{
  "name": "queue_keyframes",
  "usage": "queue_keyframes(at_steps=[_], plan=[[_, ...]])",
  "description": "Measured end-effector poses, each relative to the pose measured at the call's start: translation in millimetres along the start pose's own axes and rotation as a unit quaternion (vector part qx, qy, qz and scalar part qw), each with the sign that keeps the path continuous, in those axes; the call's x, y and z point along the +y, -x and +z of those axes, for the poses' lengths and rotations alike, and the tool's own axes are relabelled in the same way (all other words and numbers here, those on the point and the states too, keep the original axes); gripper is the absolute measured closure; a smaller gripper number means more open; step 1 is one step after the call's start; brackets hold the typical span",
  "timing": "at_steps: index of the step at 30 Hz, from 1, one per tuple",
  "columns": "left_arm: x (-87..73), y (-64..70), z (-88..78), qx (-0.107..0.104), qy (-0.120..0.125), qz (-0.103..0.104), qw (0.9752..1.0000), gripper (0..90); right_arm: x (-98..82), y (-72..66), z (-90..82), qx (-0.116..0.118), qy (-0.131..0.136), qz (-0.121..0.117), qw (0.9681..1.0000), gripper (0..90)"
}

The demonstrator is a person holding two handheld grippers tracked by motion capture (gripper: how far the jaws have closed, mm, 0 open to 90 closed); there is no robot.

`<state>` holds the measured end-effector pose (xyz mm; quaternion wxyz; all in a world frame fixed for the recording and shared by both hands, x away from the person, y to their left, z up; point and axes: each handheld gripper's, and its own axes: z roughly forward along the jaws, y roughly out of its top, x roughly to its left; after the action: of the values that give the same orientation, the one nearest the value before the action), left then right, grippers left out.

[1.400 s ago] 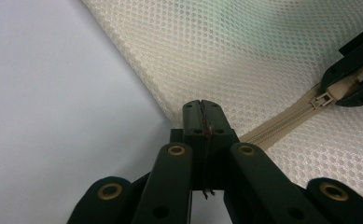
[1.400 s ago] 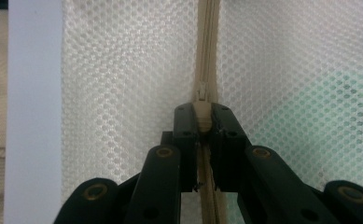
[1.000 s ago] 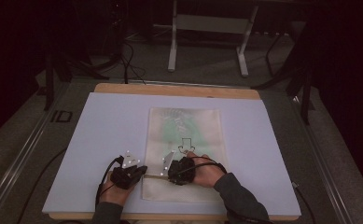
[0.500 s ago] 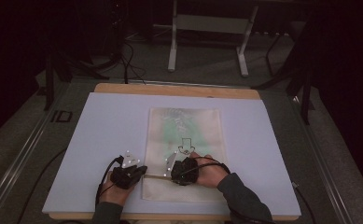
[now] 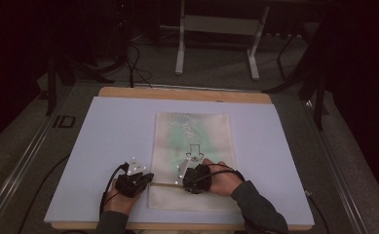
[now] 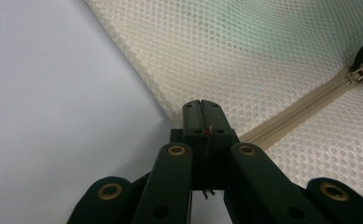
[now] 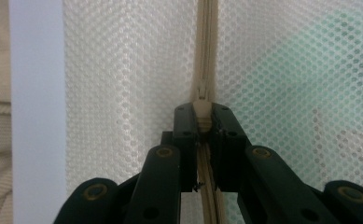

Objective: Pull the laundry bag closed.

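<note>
High view: mesh pouch (image 5: 193,161) lies flat at lower centre of the frame on the pale worktop (image 5: 109,136), its zipper (image 5: 165,185) running across the near end. Left tool (image 5: 147,177) sits at the pouch's left edge, jaws pinched together on the corner of the mesh where the zipper ends; left gripper view shows the jaws fully closed with fabric edge caught between them. Right tool (image 5: 181,178) is over the zipper line, lower centre; right gripper view shows its jaws clamped on the zipper pull (image 7: 202,109). Risks, as I judge them: the pull is small and could slip out if tugged at an angle; the thin mesh may bunch or jam the slider if the left corner grip lets go. Metal stand (image 5: 216,29) on the floor beyond the worktop, upper centre, well apart; nothing blocks the zipper's path
</note>
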<state>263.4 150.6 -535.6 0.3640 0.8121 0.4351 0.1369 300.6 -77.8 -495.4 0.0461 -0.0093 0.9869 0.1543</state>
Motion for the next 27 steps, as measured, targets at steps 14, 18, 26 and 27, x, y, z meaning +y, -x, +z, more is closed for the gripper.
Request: queue_keyframes(at_steps=[14, 18, 26, 27], plan=[[0.1, -0.1, -0.1, 0.000, 0.000, -0.001, 1.0000, 89.4, -4.3, -1.5, -2.4, 0.000, -0.005, 0.000, 1.0000, 82.3], [0.0, -0.1, 0.0, -0.001, 0.000, -0.001, 1.0000, 89.4, -6.1, -2.3, -3.0, 0.000, -0.006, 0.002, 1.0000, 82.3], [0.0, -0.1, 0.0, 0.000, 0.000, -0.001, 1.0000, 89.4, -9.7, -2.7, -3.2, 0.000, -0.010, 0.003, 0.9999, 82.3], [0.0, 0.0, 0.0, 0.000, 0.000, -0.001, 1.0000, 89.4, -10.4, -2.5, -3.3, -0.001, -0.008, 0.003, 1.0000, 82.3]])
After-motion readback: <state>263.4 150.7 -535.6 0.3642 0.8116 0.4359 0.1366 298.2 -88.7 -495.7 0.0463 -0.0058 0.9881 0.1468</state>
